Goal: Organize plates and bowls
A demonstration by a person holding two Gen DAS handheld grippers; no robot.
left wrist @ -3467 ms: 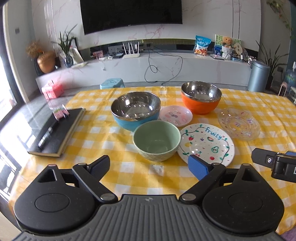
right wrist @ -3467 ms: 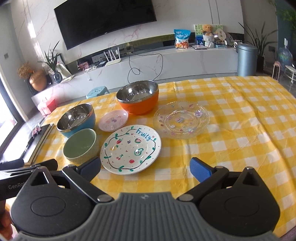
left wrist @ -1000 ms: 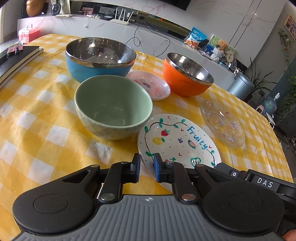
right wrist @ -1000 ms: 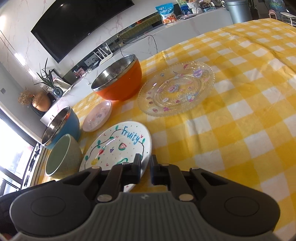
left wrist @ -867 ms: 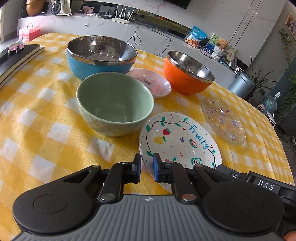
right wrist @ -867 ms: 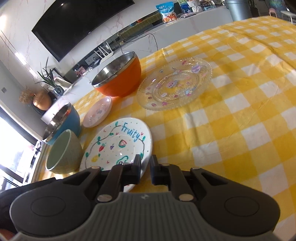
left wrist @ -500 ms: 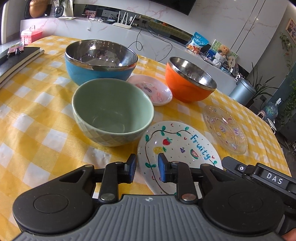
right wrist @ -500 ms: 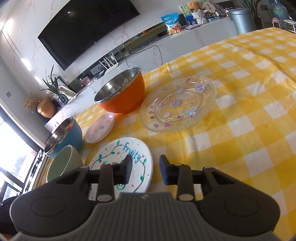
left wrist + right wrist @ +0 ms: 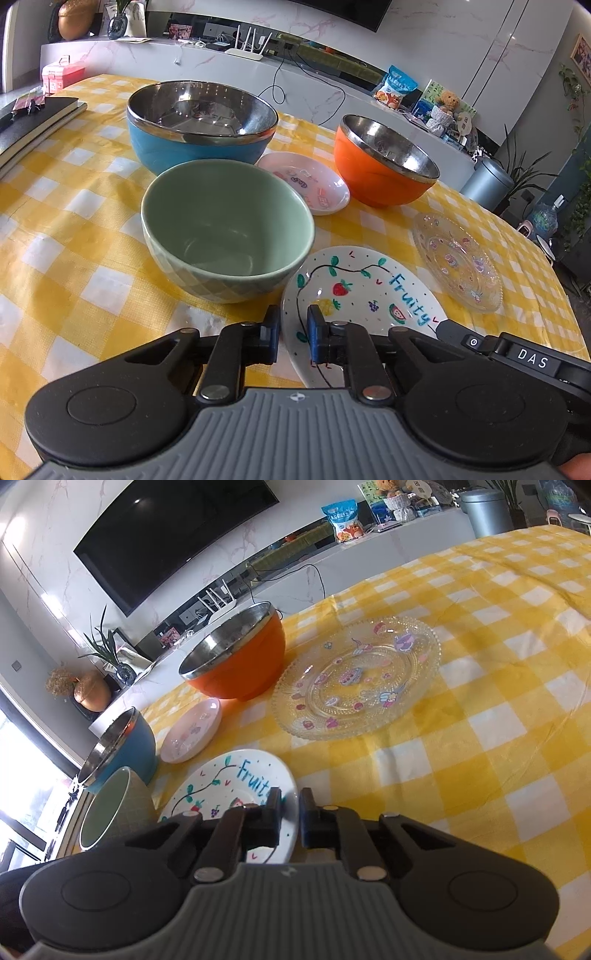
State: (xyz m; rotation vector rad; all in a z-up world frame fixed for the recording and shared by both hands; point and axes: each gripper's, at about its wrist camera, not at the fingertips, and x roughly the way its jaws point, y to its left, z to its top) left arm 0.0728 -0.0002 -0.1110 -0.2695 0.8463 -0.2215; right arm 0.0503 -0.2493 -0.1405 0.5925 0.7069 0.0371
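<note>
The white "Fruity" plate [image 9: 365, 291] lies near the table's front edge. My left gripper [image 9: 292, 334] is shut on its left rim, and my right gripper [image 9: 290, 818] is shut on its right rim [image 9: 291, 805]. A green bowl [image 9: 225, 225] stands just left of the plate. Behind are a blue steel bowl [image 9: 199, 122], a small pink plate [image 9: 314, 181], an orange steel bowl [image 9: 384, 162] and a clear glass plate [image 9: 458, 262]. The glass plate [image 9: 358, 679] and orange bowl [image 9: 236, 661] also show in the right wrist view.
The table has a yellow checked cloth [image 9: 74, 221]. A black notebook [image 9: 33, 122] lies at the far left edge. The right gripper's body [image 9: 517, 354] shows at the lower right of the left wrist view.
Both grippers were shut on the plate's rim, opened slightly half a second ago, and have now closed on the rim again. The plate's near edge looks slightly tilted.
</note>
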